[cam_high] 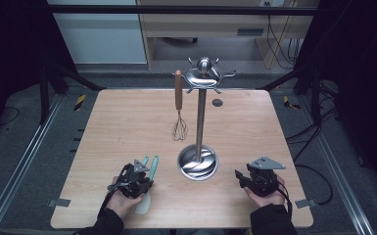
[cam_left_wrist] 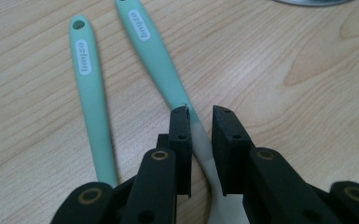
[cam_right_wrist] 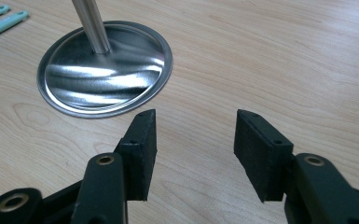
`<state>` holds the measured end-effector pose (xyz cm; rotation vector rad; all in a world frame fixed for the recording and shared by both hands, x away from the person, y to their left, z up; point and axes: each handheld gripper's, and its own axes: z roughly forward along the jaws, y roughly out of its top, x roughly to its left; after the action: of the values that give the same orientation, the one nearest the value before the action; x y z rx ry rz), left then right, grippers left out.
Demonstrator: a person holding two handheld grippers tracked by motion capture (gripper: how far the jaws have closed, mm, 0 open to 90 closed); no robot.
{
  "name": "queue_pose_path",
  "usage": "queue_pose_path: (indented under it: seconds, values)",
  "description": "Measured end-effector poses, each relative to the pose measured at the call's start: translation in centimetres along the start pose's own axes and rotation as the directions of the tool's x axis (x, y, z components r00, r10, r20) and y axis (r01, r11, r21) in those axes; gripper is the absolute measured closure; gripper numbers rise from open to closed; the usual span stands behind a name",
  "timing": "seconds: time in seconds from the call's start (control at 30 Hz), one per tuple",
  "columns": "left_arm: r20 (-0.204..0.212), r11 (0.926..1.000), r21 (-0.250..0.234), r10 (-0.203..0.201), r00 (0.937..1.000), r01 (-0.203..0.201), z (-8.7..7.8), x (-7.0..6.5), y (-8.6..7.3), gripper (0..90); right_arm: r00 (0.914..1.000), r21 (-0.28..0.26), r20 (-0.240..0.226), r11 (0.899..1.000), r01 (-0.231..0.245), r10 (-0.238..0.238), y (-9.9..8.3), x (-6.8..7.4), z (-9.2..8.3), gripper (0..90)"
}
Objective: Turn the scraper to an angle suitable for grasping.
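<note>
Two teal-handled utensils with pale heads lie side by side on the wooden table point(cam_high: 127, 117) at the front left. My left gripper point(cam_high: 148, 185) point(cam_left_wrist: 200, 114) is shut on the right one, a spatula point(cam_left_wrist: 161, 70) point(cam_high: 153, 165), where teal handle meets white head; the spatula still rests on the table. The other teal utensil point(cam_left_wrist: 91, 102) lies free just to its left. My right gripper point(cam_high: 240, 177) point(cam_right_wrist: 196, 116) rests at the front right, open, with bare wood between its jaws.
A steel utensil stand point(cam_high: 200, 117) rises from a round base point(cam_high: 198, 164) point(cam_right_wrist: 107, 79) between my two hands. A wooden-handled whisk point(cam_high: 179, 129) hangs from one of its top hooks. A small dark disc point(cam_high: 217, 102) lies behind the stand.
</note>
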<state>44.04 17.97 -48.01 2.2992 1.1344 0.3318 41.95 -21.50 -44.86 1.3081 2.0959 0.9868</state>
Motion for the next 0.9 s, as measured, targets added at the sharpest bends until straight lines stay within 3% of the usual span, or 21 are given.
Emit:
queue_pose_path:
  seconds: [0.07, 0.2, 0.33, 0.43, 0.57, 0.63, 0.73, 0.8, 0.9]
  values:
    - [0.017, 0.9998, 0.016, 0.015, 0.9998, -0.015, -0.27, 0.30, -0.14, 78.5, 1.0000, -0.001, -0.001, 1.000, 0.003, -0.003, 0.01, -0.07, -0.02, 49.3]
    - [0.026, 1.0000, 0.005, 0.001, 0.9997, -0.001, -0.42, 0.58, -0.54, 78.5, 1.0000, -0.005, 0.001, 1.000, 0.002, -0.002, 0.01, -0.12, -0.09, 49.3]
    - [0.003, 0.9998, -0.011, -0.017, 0.9999, 0.017, 0.03, 0.39, -0.50, 73.3, 0.9998, -0.013, -0.004, 1.000, -0.020, 0.020, 0.05, -0.17, -0.16, 49.2]
    - [-0.019, 0.9998, -0.009, -0.020, 0.9996, 0.020, 0.19, 0.27, -0.25, 76.2, 0.9997, -0.015, -0.001, 1.000, -0.024, 0.024, 0.05, -0.22, -0.16, 49.6]
    - [-0.012, 0.9997, -0.004, -0.026, 0.9996, 0.026, 0.16, 0.33, -0.11, 77.8, 0.9995, -0.011, -0.001, 0.999, -0.030, 0.030, 0.02, -0.24, -0.08, 50.3]
    - [-0.009, 1.0000, -0.003, -0.009, 0.9999, 0.009, 0.06, 0.42, -0.11, 78.4, 0.9996, -0.012, -0.002, 1.000, -0.029, 0.029, 0.03, -0.24, -0.10, 50.3]
    - [0.048, 0.9996, -0.010, 0.027, 0.9985, -0.026, -0.06, 0.39, -0.14, 80.8, 0.9992, -0.012, -0.009, 0.999, -0.039, 0.039, 0.04, -0.29, -0.16, 49.9]
    - [0.031, 0.9981, -0.001, 0.061, 0.9977, -0.061, -0.03, 0.04, -0.12, 80.7, 0.9993, -0.013, -0.010, 0.999, -0.036, 0.036, 0.02, -0.36, -0.14, 49.7]
    - [0.032, 0.9978, -0.009, 0.066, 0.9973, -0.066, -0.06, 0.05, -0.30, 80.2, 0.9994, -0.013, -0.012, 0.999, -0.031, 0.031, -0.01, -0.37, -0.14, 49.6]
